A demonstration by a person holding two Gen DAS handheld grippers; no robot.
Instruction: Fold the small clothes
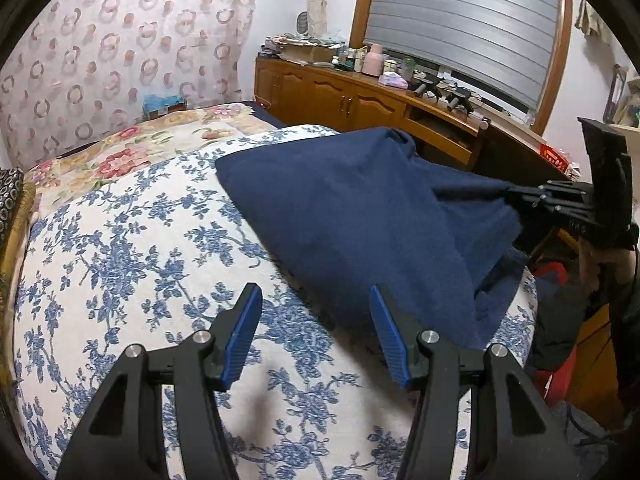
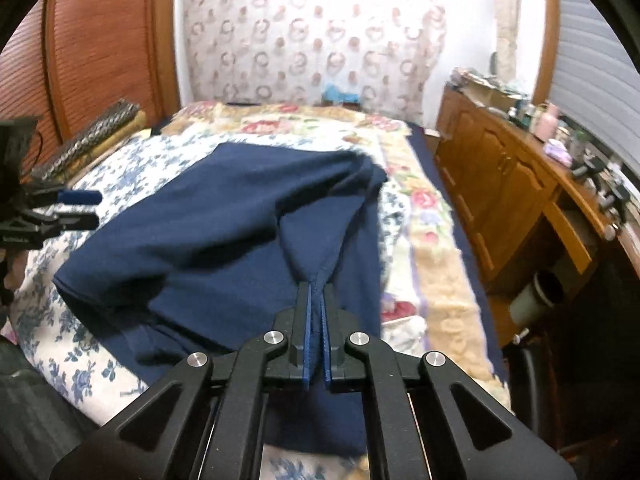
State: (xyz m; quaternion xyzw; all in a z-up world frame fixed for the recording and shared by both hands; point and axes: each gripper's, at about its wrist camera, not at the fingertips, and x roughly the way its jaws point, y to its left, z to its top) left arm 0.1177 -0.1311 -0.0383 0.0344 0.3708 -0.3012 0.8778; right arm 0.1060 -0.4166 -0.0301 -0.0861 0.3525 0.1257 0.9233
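A navy blue garment (image 1: 360,208) lies on the blue-flowered bedspread (image 1: 120,264). My left gripper (image 1: 316,300) is open and empty, hovering just short of the garment's near edge. My right gripper (image 2: 318,292) is shut on an edge of the garment (image 2: 224,216) and lifts it into a tent-like fold above the bed. The right gripper also shows in the left wrist view (image 1: 516,196) at the right, pinching the cloth. The left gripper shows in the right wrist view (image 2: 90,208) at the far left, open beside the garment.
A red-flowered cover (image 1: 132,148) lies further up the bed. A wooden dresser (image 1: 360,96) with cluttered top runs along the bed's right side. A patterned curtain (image 2: 312,40) hangs behind. A wooden headboard (image 2: 92,40) stands left. Dark clothes (image 1: 560,312) lie off the bed's edge.
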